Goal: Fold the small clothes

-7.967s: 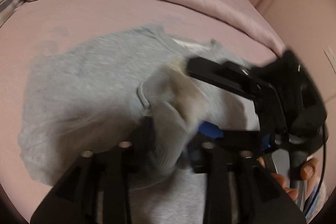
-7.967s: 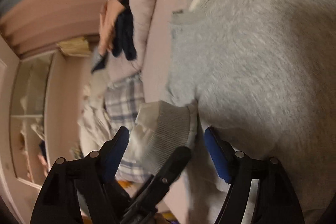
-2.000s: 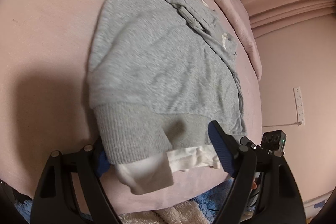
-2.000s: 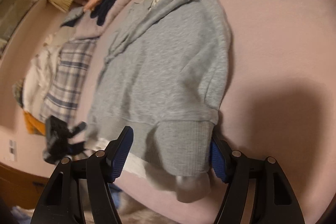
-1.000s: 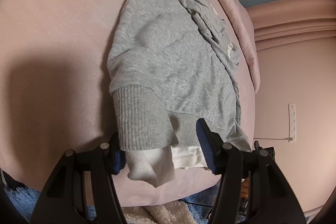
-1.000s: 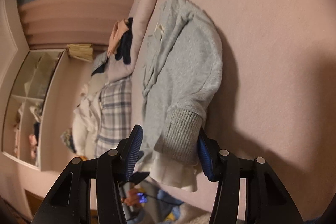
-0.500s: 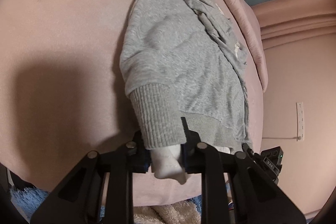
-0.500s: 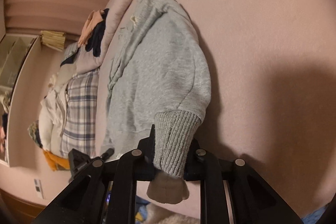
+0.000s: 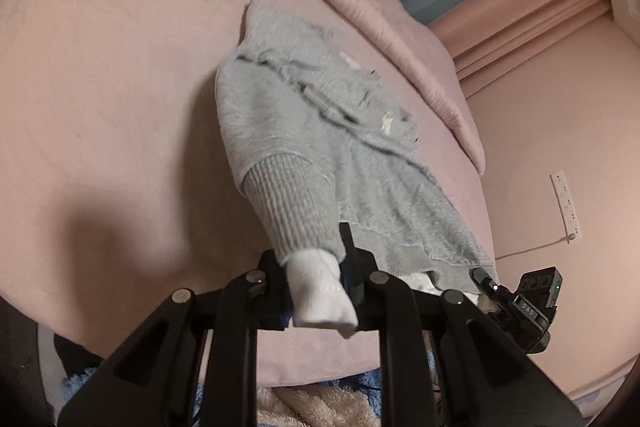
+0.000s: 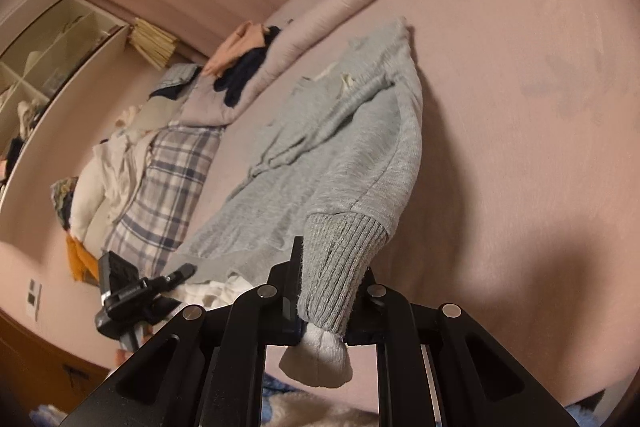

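A small grey sweatshirt (image 9: pixel 320 131) with ribbed hem and white lining lies on the pink bed (image 9: pixel 100 87), sleeves folded inward. My left gripper (image 9: pixel 316 267) is shut on its left hem corner, the ribbed band (image 9: pixel 292 211) and white lining between the jaws. My right gripper (image 10: pixel 326 303) is shut on the right hem corner (image 10: pixel 340 255) of the same sweatshirt (image 10: pixel 340 147). Both corners are lifted off the bed near its front edge. Each gripper shows at the far side of the other's view, the right one (image 9: pixel 520 303) and the left one (image 10: pixel 132 287).
A rolled pink duvet (image 9: pixel 380 15) runs along the far side of the bed. Plaid and other clothes (image 10: pixel 160 171) are piled at one end, dark and orange clothes (image 10: pixel 244 67) on the duvet. A shelf (image 10: pixel 52 59) and wall socket (image 9: pixel 564 203) stand beyond. A fluffy rug (image 9: pixel 320 407) lies below.
Both grippers have closed on the hem corners, which were between open jaws a second ago, and have raised the hem off the bed.
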A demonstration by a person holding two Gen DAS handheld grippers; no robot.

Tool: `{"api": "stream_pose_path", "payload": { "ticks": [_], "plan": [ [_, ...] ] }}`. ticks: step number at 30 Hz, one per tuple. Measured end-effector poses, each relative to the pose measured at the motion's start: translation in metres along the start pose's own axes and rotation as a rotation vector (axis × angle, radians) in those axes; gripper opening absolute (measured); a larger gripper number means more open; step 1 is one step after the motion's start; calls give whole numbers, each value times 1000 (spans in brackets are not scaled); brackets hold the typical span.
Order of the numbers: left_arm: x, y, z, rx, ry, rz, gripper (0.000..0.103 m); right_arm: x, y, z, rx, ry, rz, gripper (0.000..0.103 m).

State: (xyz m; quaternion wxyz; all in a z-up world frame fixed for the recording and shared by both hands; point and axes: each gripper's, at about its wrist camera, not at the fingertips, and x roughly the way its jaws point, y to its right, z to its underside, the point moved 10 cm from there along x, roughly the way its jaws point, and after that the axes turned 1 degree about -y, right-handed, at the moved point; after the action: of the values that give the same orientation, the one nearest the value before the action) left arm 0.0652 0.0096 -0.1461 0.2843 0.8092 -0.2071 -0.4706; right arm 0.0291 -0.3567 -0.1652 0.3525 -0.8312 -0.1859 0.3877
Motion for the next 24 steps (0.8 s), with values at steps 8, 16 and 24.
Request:
{"api": "stream_pose_path", "payload": {
  "ticks": [8,16,24],
  "plan": [
    [-48,27,-14,48,118,52,14,-30,-38,-8,-109,70,-73,14],
    [-96,60,-16,144,170,97,14,-65,-79,-17,-204,126,-161,14],
    [-118,71,-13,140,170,148,14,-77,-99,-18,-250,138,-210,14]
  ]
}}
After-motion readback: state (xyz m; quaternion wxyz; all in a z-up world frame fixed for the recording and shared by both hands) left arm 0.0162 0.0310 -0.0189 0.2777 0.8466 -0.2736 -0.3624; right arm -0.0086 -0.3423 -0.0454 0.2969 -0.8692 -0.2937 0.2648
